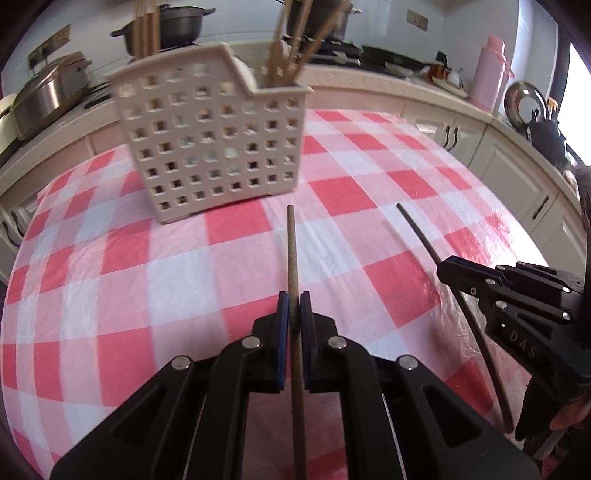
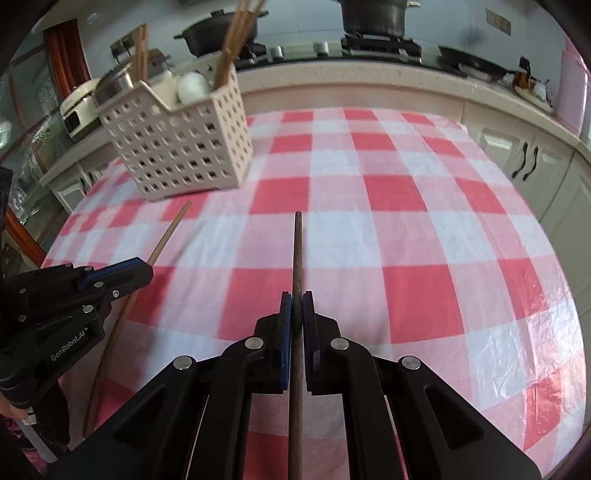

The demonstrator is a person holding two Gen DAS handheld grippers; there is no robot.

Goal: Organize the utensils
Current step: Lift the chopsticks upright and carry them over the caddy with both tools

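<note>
- Left claw (image 1: 294,306): blue pads clamped together on a light-brown chopstick (image 1: 293,258). Stick runs straight fwd between the pads, tip pointing toward the basket, held above the cloth. Same claw shows at lower left of the right wrist view (image 2: 147,267), stick passing through it on a slant.
- Right claw (image 2: 296,306): pads clamped on a dark-brown chopstick (image 2: 297,251), stick running fwd along the fingers, tip clear of the cloth. In the left wrist view this claw sits at the right edge (image 1: 443,267), its stick looking near black & curved by the lens.
- The two claws: side by side, apart, not touching; both angled down toward the worktop.
- Utensil basket (image 1: 207,147): cream plastic, square-hole grid walls, stepped rim w/ one end taller. Stands upright on the cloth, ahead of both claws & well apart from the stick tips.
- Basket contents: bunches of wooden chopsticks (image 1: 288,48) standing up in at least 2 compartments; white rounded items (image 2: 192,86) in a middle section, type can't tell.
- Worktop (image 1: 369,206): covered w/ red-pink-white check cloth under a clear plastic film.
- Background: kitchen counter w/ dark pots (image 1: 173,27) on a hob, steel lidded pan (image 1: 48,96) at left, pink flask (image 1: 489,70) at right, cream cabinet doors (image 2: 528,162) below.
- Person: only a bit of hand (image 1: 565,417) seen behind the right claw's handle.
</note>
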